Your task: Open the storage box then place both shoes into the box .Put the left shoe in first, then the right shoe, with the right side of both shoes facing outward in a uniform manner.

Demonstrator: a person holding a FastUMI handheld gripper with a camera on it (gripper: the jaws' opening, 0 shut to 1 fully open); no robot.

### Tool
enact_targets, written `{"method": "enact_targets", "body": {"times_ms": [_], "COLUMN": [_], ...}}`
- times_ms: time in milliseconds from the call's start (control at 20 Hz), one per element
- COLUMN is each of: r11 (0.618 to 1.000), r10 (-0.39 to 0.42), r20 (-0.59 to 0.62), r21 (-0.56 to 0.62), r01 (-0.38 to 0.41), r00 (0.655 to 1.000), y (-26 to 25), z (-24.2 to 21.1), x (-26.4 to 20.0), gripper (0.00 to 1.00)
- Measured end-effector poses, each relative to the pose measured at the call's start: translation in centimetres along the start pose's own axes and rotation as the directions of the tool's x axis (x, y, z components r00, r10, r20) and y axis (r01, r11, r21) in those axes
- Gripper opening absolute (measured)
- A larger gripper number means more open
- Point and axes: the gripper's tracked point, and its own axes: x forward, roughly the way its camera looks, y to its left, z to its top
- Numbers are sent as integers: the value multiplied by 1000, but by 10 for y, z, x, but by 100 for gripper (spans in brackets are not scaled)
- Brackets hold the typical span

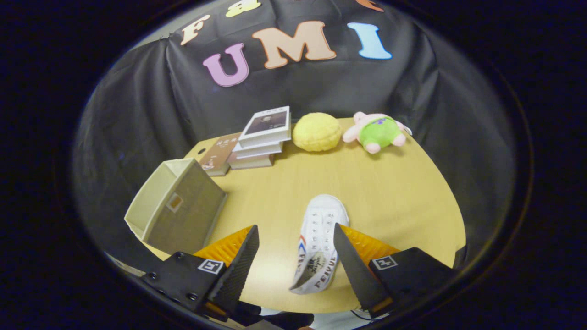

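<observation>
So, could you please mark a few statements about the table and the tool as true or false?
1. The tool is open, with the white lace-up canvas shoe between its fingers. True.
2. The beige fabric storage box already holds a shoe. False: its visible inside looks empty.
3. The round yellow plush ball sits between the stack of books and the pink-and-green plush toy. True.
4. The shoe lies on the books. False: it lies on the light wooden table.

one shoe (321,238); one storage box (176,206); several books (259,140); two plush toys (378,131)
</observation>
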Motion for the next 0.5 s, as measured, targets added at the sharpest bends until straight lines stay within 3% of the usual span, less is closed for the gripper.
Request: {"method": "enact_targets", "body": {"times_ms": [500], "r11": [998], "r10": [-47], "r20": [-194], "r21": [-51], "r01": [38], "r00": [980], "y": [-48], "z": [-64], "x": [31], "gripper": [100]}}
